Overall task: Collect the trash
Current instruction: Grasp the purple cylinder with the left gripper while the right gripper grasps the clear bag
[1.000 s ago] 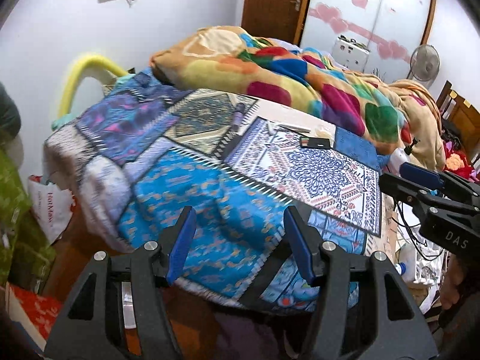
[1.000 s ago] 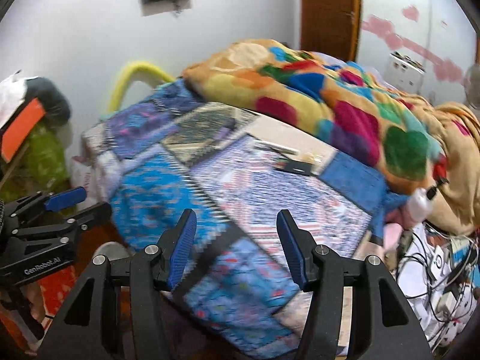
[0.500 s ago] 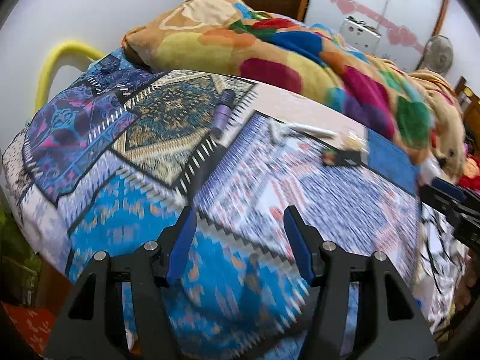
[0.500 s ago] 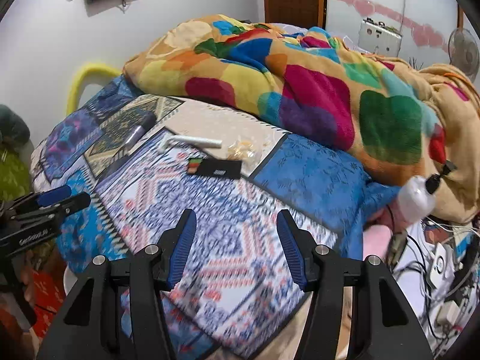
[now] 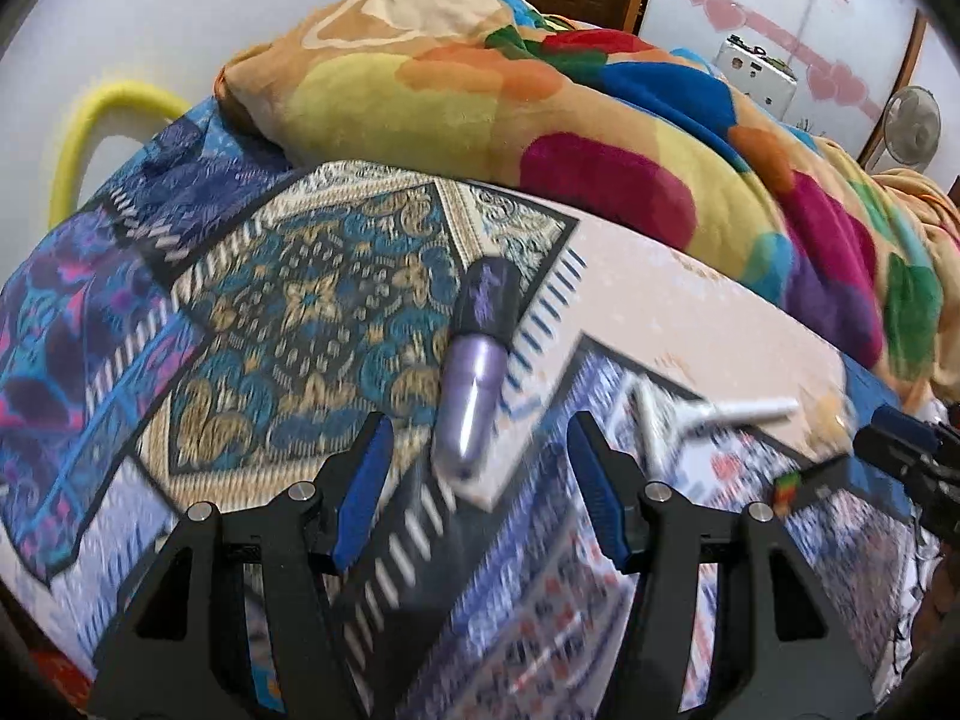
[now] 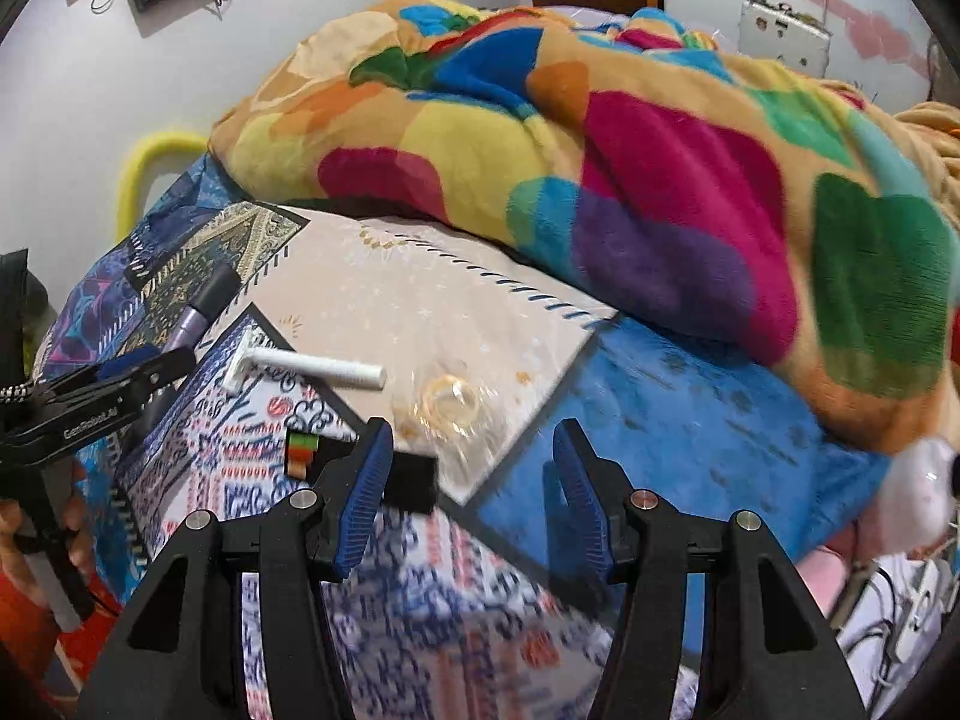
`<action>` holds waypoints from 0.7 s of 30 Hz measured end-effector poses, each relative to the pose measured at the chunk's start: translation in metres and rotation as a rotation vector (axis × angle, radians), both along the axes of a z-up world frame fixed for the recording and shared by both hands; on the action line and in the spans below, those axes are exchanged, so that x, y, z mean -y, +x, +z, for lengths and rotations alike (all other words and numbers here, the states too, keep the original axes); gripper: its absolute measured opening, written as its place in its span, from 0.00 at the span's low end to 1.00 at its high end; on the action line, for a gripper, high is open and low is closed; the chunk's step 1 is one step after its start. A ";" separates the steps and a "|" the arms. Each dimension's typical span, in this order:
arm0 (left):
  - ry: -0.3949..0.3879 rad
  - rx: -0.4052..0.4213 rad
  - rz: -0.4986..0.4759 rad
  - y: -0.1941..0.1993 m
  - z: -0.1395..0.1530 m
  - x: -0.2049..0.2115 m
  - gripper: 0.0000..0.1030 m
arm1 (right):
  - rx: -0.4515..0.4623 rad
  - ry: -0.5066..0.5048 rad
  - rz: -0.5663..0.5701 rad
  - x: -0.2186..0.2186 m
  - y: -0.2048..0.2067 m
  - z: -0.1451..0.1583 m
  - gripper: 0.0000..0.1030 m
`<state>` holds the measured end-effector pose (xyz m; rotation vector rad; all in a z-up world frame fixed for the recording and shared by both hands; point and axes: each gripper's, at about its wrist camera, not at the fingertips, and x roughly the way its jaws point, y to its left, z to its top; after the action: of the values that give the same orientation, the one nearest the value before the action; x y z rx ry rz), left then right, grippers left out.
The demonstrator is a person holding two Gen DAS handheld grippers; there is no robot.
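Note:
A purple bottle with a dark cap [image 5: 477, 360] lies on the patterned bedspread [image 5: 252, 324], just ahead of my open, empty left gripper [image 5: 480, 480]. A white disposable razor [image 6: 306, 365] lies to its right; it also shows blurred in the left wrist view [image 5: 708, 417]. A crumpled clear plastic wrapper [image 6: 447, 405] lies right ahead of my open, empty right gripper [image 6: 471, 489]. A black packet with coloured stripes [image 6: 366, 465] sits partly behind the right gripper's left finger [image 6: 363, 492]. The bottle shows at the left of the right wrist view [image 6: 201, 309].
A multicoloured fleece blanket [image 5: 570, 138] is heaped along the far side of the bed. A yellow curved tube [image 5: 90, 120] stands by the wall at the left. The left gripper appears in the right wrist view [image 6: 96, 402]. Cables and a white bottle [image 6: 918, 480] lie right of the bed.
Both grippers have moved forward and down over the bed. The bottle now lies close ahead of the left gripper and the wrapper close ahead of the right. Both stay open.

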<state>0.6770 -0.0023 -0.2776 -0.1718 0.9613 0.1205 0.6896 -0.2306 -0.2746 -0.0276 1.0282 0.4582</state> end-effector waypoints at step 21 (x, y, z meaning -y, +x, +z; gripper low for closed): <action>0.047 0.028 -0.059 -0.003 0.016 0.006 0.24 | 0.098 -0.092 -0.002 -0.010 -0.021 0.020 0.31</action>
<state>0.6737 -0.0087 -0.2618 -0.1019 0.9339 0.0863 0.6684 -0.2207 -0.2546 -0.1303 0.9524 0.4034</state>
